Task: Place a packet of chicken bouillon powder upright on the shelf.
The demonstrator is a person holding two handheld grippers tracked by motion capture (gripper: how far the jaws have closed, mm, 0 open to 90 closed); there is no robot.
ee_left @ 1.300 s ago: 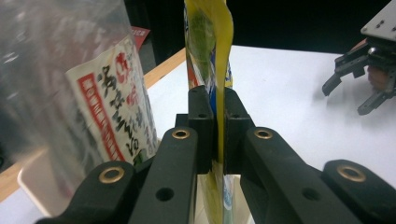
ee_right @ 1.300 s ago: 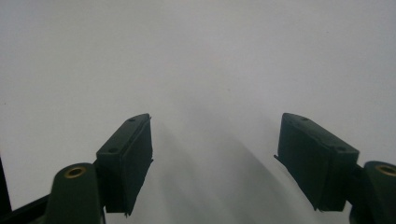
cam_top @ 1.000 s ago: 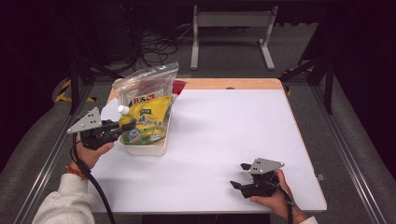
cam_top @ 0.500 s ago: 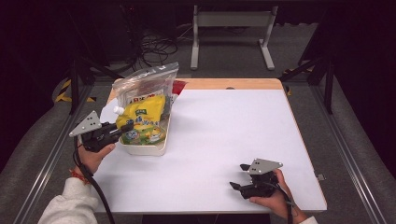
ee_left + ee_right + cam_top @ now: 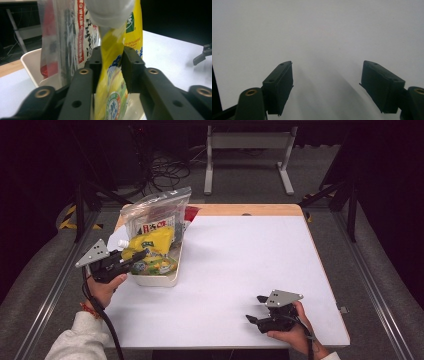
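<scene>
High view, left gripper [image 5: 134, 259] at left of frame over a white tray [image 5: 156, 279], yellow spouted pouch [image 5: 150, 245] in the tray beside a clear zip bag [image 5: 155, 215], right gripper [image 5: 257, 309] lower right on the white table [image 5: 240, 260], left gripper view, jaws just opening with the pouch [image 5: 111, 67] between them at centre, pads no longer pressing it, right gripper view, jaws wide apart over bare table [image 5: 317, 30].

The high view looked forward and down from above the person's side, taking in the whole white surface [image 5: 240, 270] with the left claw [image 5: 142, 254] at its left and the right claw [image 5: 256, 309] near its front edge. The left gripper view rode close behind its own jaws and faced a yellow pouch [image 5: 112, 75] right before the lens, sharing with the high view that pouch, the white tray [image 5: 31, 63] and the far-off right claw [image 5: 202, 53]. The right gripper view looked along its jaws, low and near, at bare white surface [image 5: 317, 32].
</scene>
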